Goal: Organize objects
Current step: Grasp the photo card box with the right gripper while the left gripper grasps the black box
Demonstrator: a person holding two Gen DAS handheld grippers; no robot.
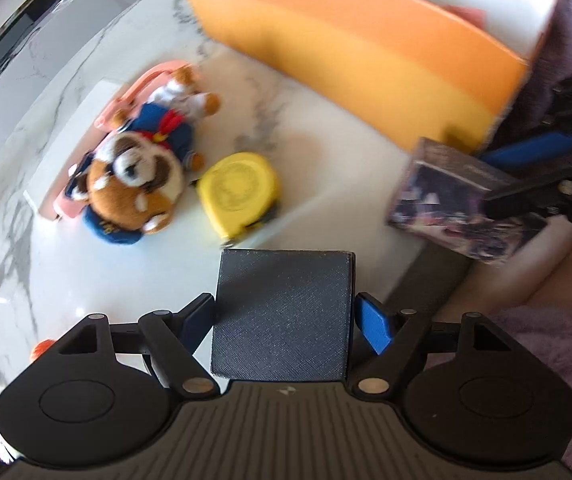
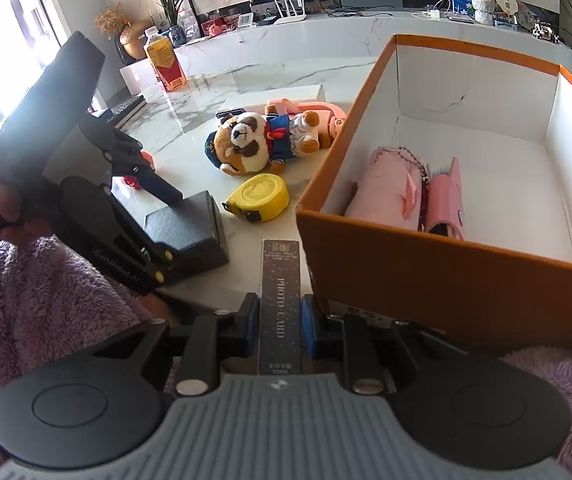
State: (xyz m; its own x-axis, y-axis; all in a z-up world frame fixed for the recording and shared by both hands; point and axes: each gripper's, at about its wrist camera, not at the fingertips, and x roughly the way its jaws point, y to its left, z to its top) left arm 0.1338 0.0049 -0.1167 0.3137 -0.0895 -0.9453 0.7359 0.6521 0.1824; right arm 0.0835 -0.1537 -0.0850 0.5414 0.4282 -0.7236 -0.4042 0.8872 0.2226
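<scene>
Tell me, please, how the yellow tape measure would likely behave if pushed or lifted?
The yellow tape measure lies flat on its broad side, so it should slide, not roll. Its hard-looking, glossy case may feel slippery and fairly heavy for its size.

Glossy marble table (image 2: 270, 76), fuzzy plush toy (image 2: 246, 142)

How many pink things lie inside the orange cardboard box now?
2: a pink folded cloth pouch at the near left, and a pink comb-like case right beside it. The box's near wall may hide more.

Left gripper (image 1: 284, 316) clamps dark grey box (image 1: 282, 316). Beyond the box: yellow tape measure (image 1: 240, 190), with plush dog (image 1: 138, 176) to its left. Orange box (image 1: 366, 60) stands farther back, right.
</scene>
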